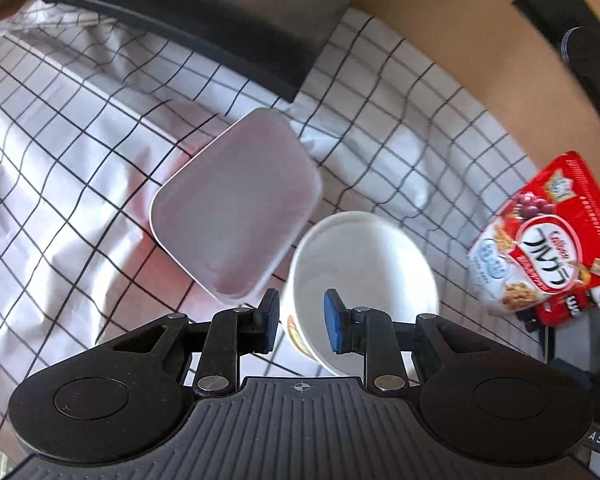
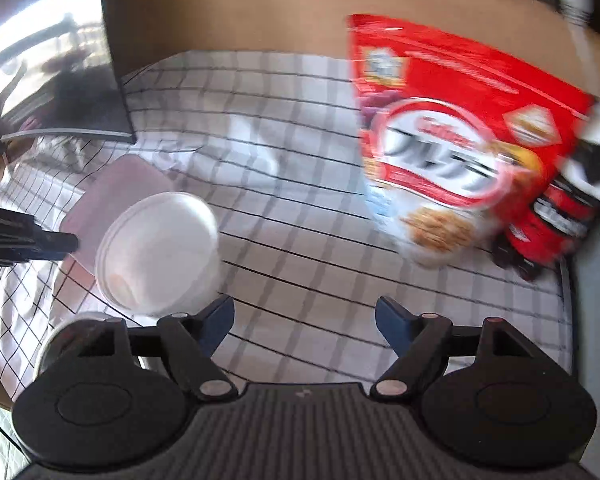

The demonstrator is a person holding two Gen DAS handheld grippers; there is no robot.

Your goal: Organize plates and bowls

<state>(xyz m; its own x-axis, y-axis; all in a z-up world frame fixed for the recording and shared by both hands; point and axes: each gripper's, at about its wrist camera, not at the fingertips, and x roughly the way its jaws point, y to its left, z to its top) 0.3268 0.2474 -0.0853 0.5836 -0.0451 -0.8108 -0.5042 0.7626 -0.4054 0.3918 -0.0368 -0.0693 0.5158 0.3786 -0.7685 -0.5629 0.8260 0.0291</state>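
Status: white paper bowl [image 1: 360,280] clamped at rim in left gripper [image 1: 300,320], beside square pink plate [image 1: 236,208] on checked cloth [image 1: 80,128]; right gripper [image 2: 304,320] fingers apart, empty; stacking not yet done

White bowl [image 2: 158,250] on checked cloth [image 2: 300,240] — red cereal bag [image 2: 460,140] right, fingers [image 2: 216,320] apart.

Home dining table, checked tablecloth [image 1: 80,128], cereal bag [image 1: 548,236]
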